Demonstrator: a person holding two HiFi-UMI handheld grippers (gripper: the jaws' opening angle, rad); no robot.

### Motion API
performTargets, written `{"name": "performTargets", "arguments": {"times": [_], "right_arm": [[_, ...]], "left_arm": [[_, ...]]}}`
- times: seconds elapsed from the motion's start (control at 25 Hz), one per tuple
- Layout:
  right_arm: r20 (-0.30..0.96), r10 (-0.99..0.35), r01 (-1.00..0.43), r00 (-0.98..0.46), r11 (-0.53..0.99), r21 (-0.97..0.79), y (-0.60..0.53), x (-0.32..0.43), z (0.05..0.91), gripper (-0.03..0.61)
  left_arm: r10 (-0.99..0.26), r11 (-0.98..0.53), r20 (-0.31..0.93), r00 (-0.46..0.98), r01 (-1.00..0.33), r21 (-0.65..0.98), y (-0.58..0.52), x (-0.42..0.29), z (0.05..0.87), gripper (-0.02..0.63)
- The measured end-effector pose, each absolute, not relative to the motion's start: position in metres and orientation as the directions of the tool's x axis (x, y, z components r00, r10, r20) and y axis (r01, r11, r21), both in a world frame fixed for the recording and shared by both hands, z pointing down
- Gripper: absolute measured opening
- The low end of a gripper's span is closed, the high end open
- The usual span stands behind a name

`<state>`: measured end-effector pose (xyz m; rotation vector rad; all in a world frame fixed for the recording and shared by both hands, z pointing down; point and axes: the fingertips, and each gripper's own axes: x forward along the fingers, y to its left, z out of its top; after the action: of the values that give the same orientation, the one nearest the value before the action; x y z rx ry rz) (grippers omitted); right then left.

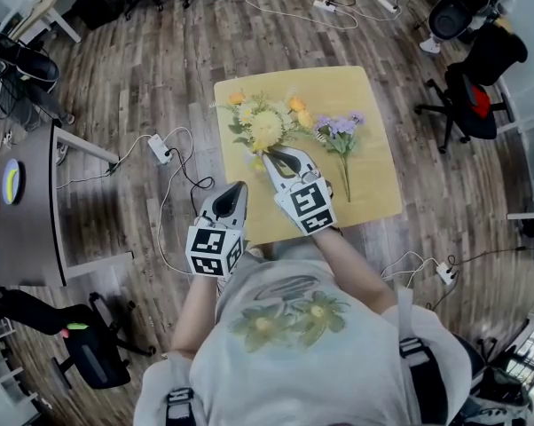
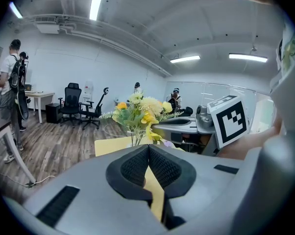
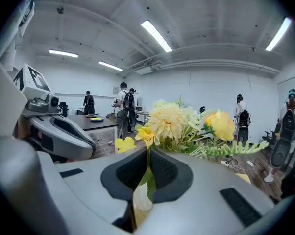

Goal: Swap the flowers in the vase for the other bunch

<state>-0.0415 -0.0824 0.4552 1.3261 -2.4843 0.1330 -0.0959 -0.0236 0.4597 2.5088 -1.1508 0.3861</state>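
The right claw (image 1: 270, 156) is clamped on the stems of the yellow bunch (image 1: 265, 124) near the desk's (image 1: 373, 193) far-left corner. The left claw (image 1: 239, 187), closed and empty, hangs off the near edge. With nothing steadying the vase, which is hidden under the blooms, a lift could drag or tip it.

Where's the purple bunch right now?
In the head view, the purple bunch lies flat on the yellow table, right of the yellow bunch gripped by the right gripper.

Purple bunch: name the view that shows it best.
Head view: the purple bunch lies whole on the yellow table. The left gripper view catches a purplish sliver at most; the right gripper view shows none.
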Motion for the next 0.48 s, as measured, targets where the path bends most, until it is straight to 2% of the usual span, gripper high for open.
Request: {"name": "performTargets", "arguments": {"times": [0.48], "right_arm": [[0.233,-0.821,-0.792,-0.521,0.567,0.228,-0.101,-0.034,0.404,0.049]], "left_arm": [[-0.676,-0.6,0.387,0.627,-0.773,0.205,-0.03,-0.095,0.456,0.018]]}}
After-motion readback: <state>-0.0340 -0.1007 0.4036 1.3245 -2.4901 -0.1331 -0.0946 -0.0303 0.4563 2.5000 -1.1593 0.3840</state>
